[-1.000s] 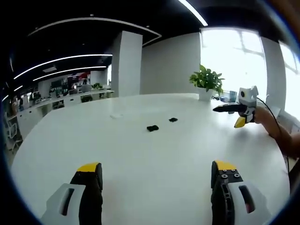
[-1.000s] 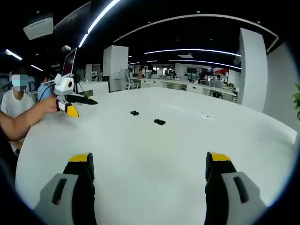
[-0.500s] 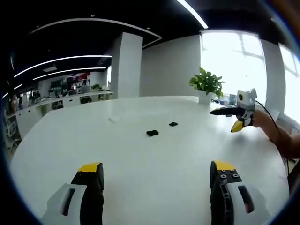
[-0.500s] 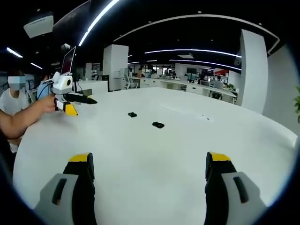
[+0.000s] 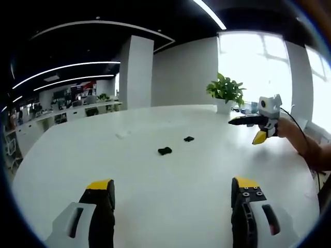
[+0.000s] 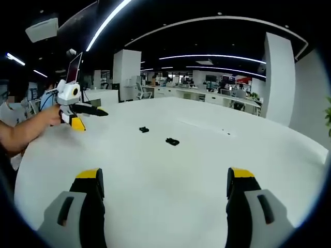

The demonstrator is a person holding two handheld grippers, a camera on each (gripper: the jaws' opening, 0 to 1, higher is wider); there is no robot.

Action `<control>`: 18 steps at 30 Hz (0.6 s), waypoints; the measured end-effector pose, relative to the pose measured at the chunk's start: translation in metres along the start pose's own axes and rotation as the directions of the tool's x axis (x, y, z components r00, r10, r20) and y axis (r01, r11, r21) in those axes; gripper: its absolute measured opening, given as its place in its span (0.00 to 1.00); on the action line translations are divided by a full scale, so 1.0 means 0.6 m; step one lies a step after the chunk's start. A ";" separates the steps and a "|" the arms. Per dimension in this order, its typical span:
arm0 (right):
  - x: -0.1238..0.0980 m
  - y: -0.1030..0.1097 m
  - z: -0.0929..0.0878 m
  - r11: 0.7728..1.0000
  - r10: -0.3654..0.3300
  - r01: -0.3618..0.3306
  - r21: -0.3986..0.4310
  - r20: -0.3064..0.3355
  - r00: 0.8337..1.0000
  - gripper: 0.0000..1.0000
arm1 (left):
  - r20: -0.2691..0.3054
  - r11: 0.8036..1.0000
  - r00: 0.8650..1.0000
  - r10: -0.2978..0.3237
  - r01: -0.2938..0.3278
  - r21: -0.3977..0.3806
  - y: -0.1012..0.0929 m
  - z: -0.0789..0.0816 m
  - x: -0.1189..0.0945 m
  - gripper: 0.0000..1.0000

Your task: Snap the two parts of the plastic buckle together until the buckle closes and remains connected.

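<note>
Two small black buckle parts lie apart on the white table point(image 5: 170, 175). In the left gripper view, one part point(image 5: 164, 151) is nearer and the other point(image 5: 189, 139) sits farther right. The right gripper view has them as a nearer part point(image 6: 172, 141) and a farther part point(image 6: 144, 129). My left gripper point(image 5: 171, 194) is open and holds nothing, well short of both parts. My right gripper point(image 6: 163, 186) is also open and holds nothing. Each gripper hovers above the table in the other's view: the right one point(image 5: 247, 129) and the left one point(image 6: 92, 118), each held by a hand.
A potted plant point(image 5: 226, 90) stands at the table's far edge by bright windows. A small white scrap point(image 5: 122, 135) lies left of the parts. A person's forearm point(image 6: 26, 132) reaches in from the left, with a monitor point(image 6: 75, 67) behind. Office desks and a white pillar point(image 6: 279, 77) stand beyond.
Both views have shifted a little, so the buckle parts sit slightly lower and further left in each. The parts lie where they were, and both grippers stay open.
</note>
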State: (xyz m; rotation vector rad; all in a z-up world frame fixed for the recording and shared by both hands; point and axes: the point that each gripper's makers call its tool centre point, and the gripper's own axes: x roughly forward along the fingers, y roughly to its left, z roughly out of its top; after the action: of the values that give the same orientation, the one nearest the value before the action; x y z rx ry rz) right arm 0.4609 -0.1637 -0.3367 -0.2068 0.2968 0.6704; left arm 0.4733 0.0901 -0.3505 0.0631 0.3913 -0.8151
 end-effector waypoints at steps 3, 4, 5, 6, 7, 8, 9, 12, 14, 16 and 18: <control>0.002 -0.002 -0.001 1.000 0.003 -0.003 0.000 -0.005 1.000 1.00 | -0.004 1.000 1.000 -0.004 0.004 -0.002 0.006 0.001 0.006 0.94; 0.002 -0.002 -0.001 1.000 0.003 -0.003 0.000 -0.005 1.000 1.00 | -0.004 1.000 1.000 -0.006 0.005 -0.008 0.008 0.001 0.009 0.94; 0.003 -0.003 0.000 1.000 0.002 -0.002 0.000 -0.006 1.000 1.00 | -0.004 1.000 1.000 -0.009 0.009 -0.013 0.010 0.002 0.012 0.94; 0.003 -0.004 0.001 1.000 0.002 -0.002 0.000 -0.006 1.000 1.00 | -0.005 1.000 1.000 -0.011 0.011 -0.014 0.009 0.002 0.014 0.94; 0.004 -0.005 0.001 1.000 0.001 -0.001 -0.001 -0.007 1.000 1.00 | -0.008 1.000 1.000 -0.011 0.010 -0.012 0.011 0.004 0.016 0.94; 0.005 -0.006 0.002 1.000 0.001 -0.001 -0.003 -0.008 1.000 1.00 | -0.008 1.000 1.000 -0.008 0.008 -0.006 0.011 0.005 0.016 0.94; 0.005 -0.007 0.004 1.000 0.000 0.000 -0.002 -0.008 1.000 1.00 | -0.005 1.000 1.000 -0.007 0.007 -0.003 0.013 0.007 0.017 0.94; 0.007 -0.010 0.006 1.000 -0.002 0.002 -0.002 -0.008 1.000 1.00 | 0.000 1.000 1.000 -0.008 0.008 -0.005 0.013 0.012 0.016 0.94; 0.008 -0.010 0.007 1.000 -0.003 0.003 -0.003 -0.007 1.000 1.00 | 0.000 1.000 1.000 -0.008 0.008 -0.005 0.014 0.012 0.017 0.94; 0.009 -0.010 0.006 1.000 -0.003 0.003 -0.004 -0.010 1.000 1.00 | -0.003 1.000 1.000 -0.011 0.011 -0.006 0.013 0.010 0.018 0.93; 0.010 -0.010 0.005 1.000 -0.004 0.004 -0.005 -0.013 1.000 1.00 | -0.005 1.000 1.000 -0.011 0.011 -0.005 0.013 0.009 0.018 0.93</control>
State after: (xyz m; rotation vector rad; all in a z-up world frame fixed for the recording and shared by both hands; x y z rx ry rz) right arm 0.4699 -0.1643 -0.3353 -0.2162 0.3068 0.6657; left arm 0.4869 0.0868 -0.3500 0.0584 0.3983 -0.8246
